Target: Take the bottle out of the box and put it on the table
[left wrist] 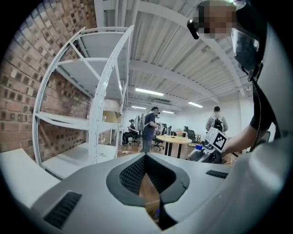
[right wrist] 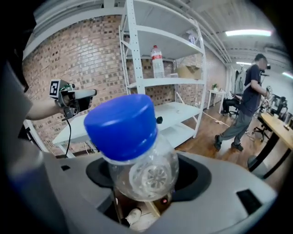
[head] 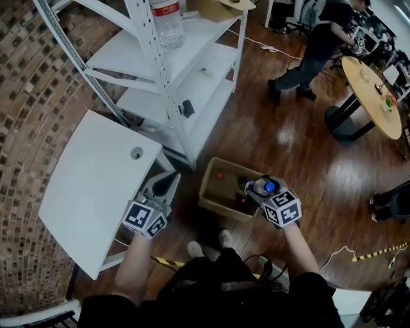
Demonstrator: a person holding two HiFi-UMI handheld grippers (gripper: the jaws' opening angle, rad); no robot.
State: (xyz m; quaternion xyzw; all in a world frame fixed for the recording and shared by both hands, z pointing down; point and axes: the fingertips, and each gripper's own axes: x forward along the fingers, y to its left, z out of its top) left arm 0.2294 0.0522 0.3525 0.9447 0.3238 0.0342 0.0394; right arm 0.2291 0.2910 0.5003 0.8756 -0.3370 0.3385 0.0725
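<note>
Right hand-held gripper [head: 255, 187] angled down, gripping bottle [right wrist: 143, 176] over box [head: 210, 187] — left hand-held gripper [head: 165, 183] level, jaws together

No words, brand names or numbers can be read anywhere. The shelf bottle [head: 168, 22] wears a red label [head: 165, 8], but its print is too small to make out. The left marker cube [head: 144, 219] and right marker cube [head: 283, 208] show only black-and-white square patterns.

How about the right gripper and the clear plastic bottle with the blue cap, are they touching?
Touching. In the right gripper view the right gripper holds the clear plastic bottle with the blue cap between its jaws.
</note>
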